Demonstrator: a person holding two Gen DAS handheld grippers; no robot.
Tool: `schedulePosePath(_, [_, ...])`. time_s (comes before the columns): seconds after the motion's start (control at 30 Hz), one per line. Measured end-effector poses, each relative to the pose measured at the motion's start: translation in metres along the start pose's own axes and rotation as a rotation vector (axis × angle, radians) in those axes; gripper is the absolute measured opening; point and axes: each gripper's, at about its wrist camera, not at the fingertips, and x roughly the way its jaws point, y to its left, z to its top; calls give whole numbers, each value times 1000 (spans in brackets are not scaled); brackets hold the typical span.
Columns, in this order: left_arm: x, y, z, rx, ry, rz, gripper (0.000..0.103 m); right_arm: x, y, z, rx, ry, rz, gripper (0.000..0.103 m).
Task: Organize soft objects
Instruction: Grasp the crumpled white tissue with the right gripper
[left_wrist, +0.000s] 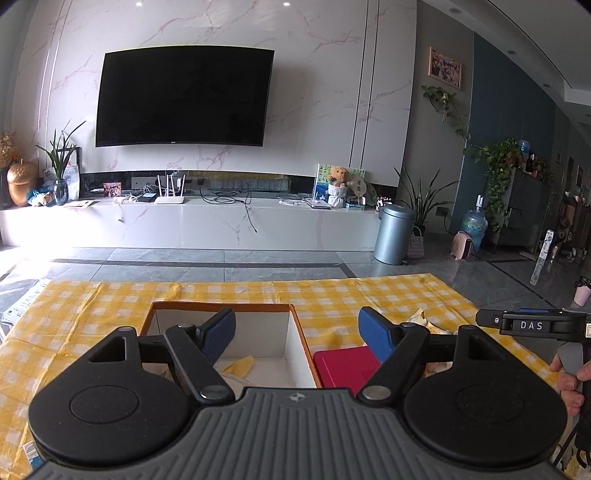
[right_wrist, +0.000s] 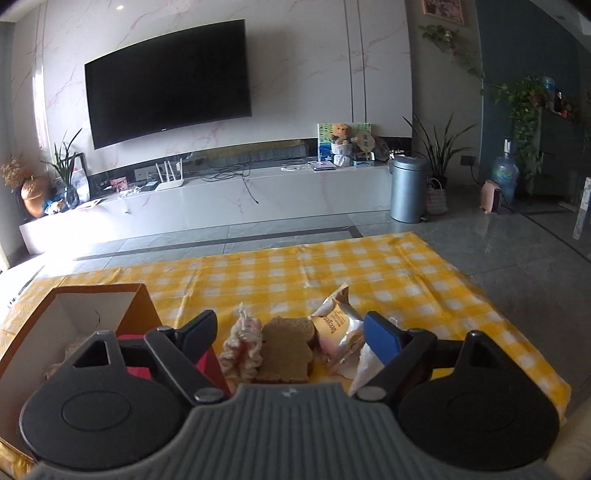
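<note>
While both tools (left_wrist: 297, 332) (right_wrist: 290, 330) gape unladen, brown toy (right_wrist: 286, 349) upright, snack packet (right_wrist: 338, 326) long axis tilted.

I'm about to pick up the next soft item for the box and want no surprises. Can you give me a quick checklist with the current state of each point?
1. Right tongs open and holding nothing: ok.
2. Left tongs open and holding nothing: ok.
3. Soft items within the right tongs' line: ok; the brown plush, the pink-and-white knitted toy and the snack packet lie just ahead.
4. Box open on top with room inside: ok; only a little is visible in it.
5. Items separated enough for a single grasp: not ok; plush and knitted toy lie side by side.
6. Red item beside the box, soft or rigid: cannot tell.
</note>
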Motion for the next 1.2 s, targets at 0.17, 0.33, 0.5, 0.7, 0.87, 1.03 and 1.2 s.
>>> schedulePosePath(0.17, [7, -23, 0, 30, 32, -17, 90, 11, -16, -5, 48, 9, -50, 96])
schedulePosePath(0.33, [18, -42, 4, 13, 17, -65, 95, 28, -33, -13, 65, 40, -128, 100])
schedulePosePath(0.5, [40, -56, 11, -12, 73, -176, 103, 29, -52, -15, 159, 41, -73, 100])
schedulePosePath(0.7, [76, -80, 16, -13, 129, -182, 103, 45, -68, -16, 191, 59, -60, 100])
schedulePosePath(0.87, [108, -105, 9, 74, 192, -151, 103, 71, -79, -18, 200, 86, -75, 100])
schedulePosePath(1.03, [132, -121, -1, 139, 260, -112, 103, 123, -89, -33, 137, 207, -144, 100])
schedulePosePath(1.2, [140, -128, -4, 166, 306, -101, 103, 172, -93, -58, 92, 362, -185, 100])
